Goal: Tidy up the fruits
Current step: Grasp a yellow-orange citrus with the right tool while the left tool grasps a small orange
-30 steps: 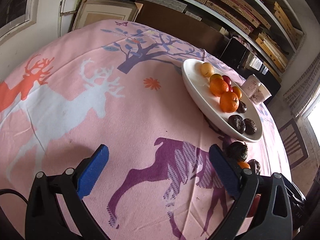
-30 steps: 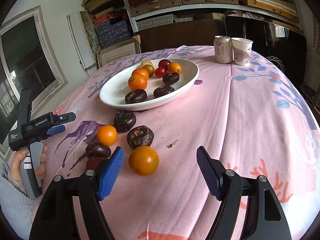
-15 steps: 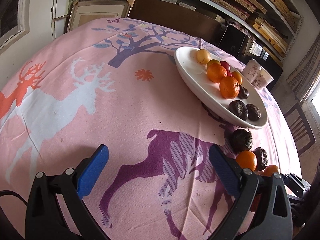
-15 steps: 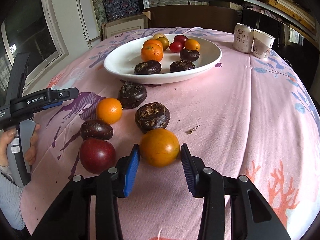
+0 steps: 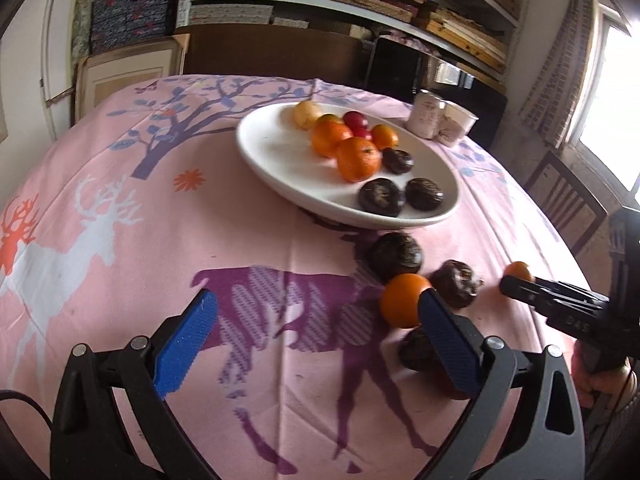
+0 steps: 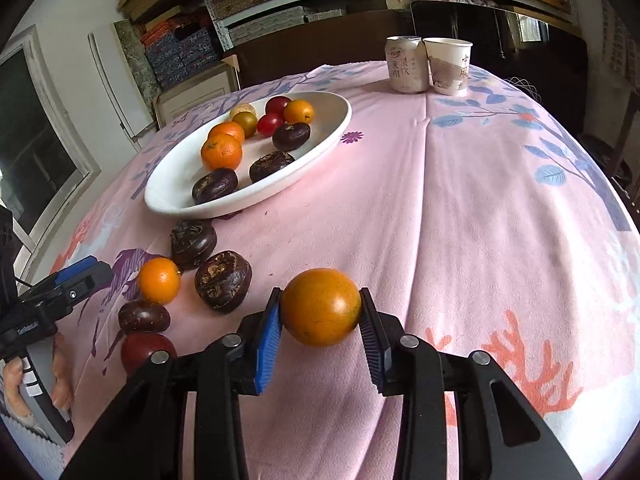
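Observation:
My right gripper [image 6: 321, 322] is shut on an orange fruit [image 6: 321, 306] and holds it just above the pink cloth. It shows from the side in the left wrist view [image 5: 520, 284]. A white oval plate [image 6: 176, 176] holds several oranges, dark fruits and small red ones. It also shows in the left wrist view [image 5: 272, 152]. On the cloth by the plate lie a small orange [image 6: 159, 280], two dark wrinkled fruits [image 6: 223, 281], a dark plum [image 6: 144, 316] and a red fruit [image 6: 146, 350]. My left gripper [image 5: 316, 340] is open and empty, left of the small orange [image 5: 402, 300].
A drink can [image 6: 405, 64] and a paper cup [image 6: 449, 65] stand at the far edge of the round table. Shelves of boxes line the wall behind. A wooden chair [image 5: 568, 200] stands to the right in the left wrist view.
My right gripper has closed on the orange fruit and lifted it slightly. My left gripper has swung right, toward the loose fruits.

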### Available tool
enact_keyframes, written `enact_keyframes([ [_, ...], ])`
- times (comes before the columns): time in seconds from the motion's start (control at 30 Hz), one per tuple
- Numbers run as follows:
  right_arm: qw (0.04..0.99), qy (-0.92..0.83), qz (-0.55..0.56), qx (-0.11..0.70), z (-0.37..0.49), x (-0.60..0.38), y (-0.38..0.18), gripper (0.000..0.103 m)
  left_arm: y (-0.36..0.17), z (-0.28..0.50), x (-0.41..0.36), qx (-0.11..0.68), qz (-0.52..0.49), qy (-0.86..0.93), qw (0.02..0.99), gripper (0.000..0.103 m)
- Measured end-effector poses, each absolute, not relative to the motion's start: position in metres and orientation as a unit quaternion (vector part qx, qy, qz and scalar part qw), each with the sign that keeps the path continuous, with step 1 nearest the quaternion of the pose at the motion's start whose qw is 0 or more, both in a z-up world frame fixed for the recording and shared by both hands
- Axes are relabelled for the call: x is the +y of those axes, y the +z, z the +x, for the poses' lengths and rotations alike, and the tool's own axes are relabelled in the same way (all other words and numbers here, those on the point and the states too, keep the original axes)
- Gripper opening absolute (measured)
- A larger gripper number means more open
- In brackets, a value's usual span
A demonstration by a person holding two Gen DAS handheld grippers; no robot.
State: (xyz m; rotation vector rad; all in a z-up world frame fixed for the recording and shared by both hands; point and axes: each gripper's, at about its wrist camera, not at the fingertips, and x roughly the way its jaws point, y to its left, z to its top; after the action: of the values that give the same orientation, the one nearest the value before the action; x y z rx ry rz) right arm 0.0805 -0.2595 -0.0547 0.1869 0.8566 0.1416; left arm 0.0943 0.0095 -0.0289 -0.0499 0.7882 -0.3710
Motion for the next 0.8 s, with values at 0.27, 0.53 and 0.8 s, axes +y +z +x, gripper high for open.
enact_keyframes([
  [0.27, 0.903, 0.069, 0.089, 0.414, 0.081, -0.259, -0.055, 0.038, -0.037, 0.09, -0.055, 0.378, 0.11, -0.168, 0.904, 0.099],
  [0.53, 0.903, 0.07, 0.098, 0.413, 0.08, -0.262, -0.056, 0.038, -0.043, 0.108, 0.006, 0.412, 0.064, -0.071, 0.906, 0.099],
  [0.8, 0.902, 0.076, 0.096, 0.413, 0.08, -0.26, -0.055, 0.038, -0.034, 0.108, 0.027, 0.393, -0.027, -0.12, 0.911, 0.098],
])
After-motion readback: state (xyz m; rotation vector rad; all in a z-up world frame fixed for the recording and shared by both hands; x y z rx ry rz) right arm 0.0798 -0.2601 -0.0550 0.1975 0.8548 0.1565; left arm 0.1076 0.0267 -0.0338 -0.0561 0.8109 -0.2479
